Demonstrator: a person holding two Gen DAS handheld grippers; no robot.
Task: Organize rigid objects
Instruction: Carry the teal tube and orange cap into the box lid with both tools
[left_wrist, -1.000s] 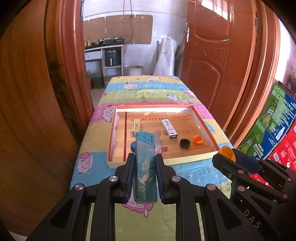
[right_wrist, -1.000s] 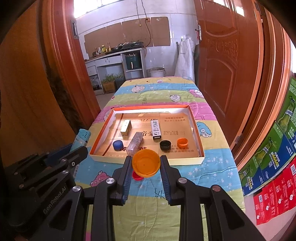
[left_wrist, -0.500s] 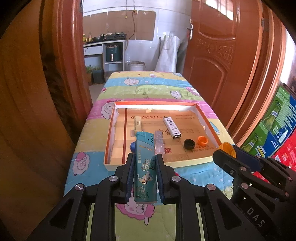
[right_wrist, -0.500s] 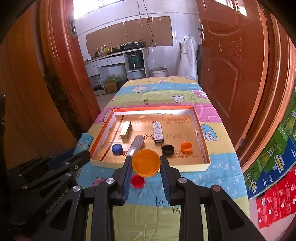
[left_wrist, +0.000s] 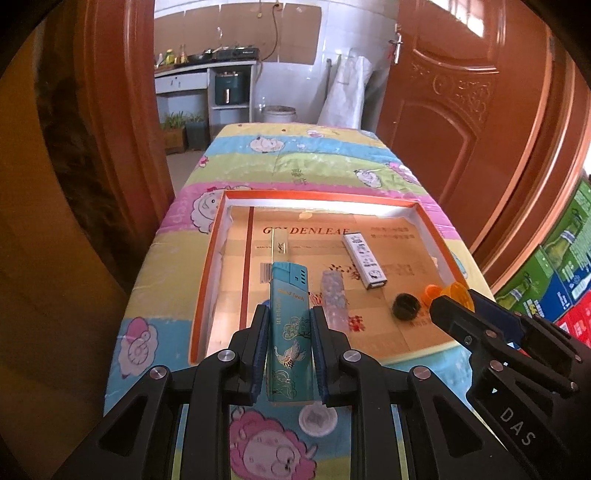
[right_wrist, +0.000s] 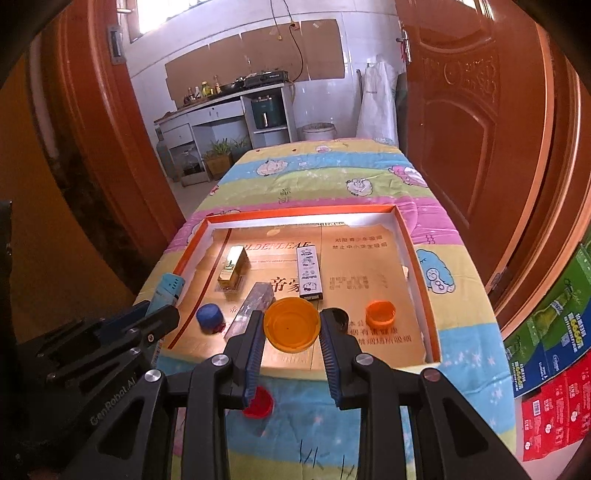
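Both pairs of jaws are pinched on cargo: the left gripper (left_wrist: 288, 328) clamps a teal lighter (left_wrist: 290, 325) upright, the right gripper (right_wrist: 291, 325) nips a big orange lid (right_wrist: 292, 324) by its rim, each hanging over the tray's (right_wrist: 421, 280) 6 o'clock edge. To place them well, I judge each should go down onto bare cardboard, the lid toward 4 o'clock clear of the small orange cap (right_wrist: 380, 312), and only then be let go.

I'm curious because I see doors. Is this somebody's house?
Probably a home. A cartoon blanket covers the table between wooden doors, and behind is a kitchen counter with a stove.
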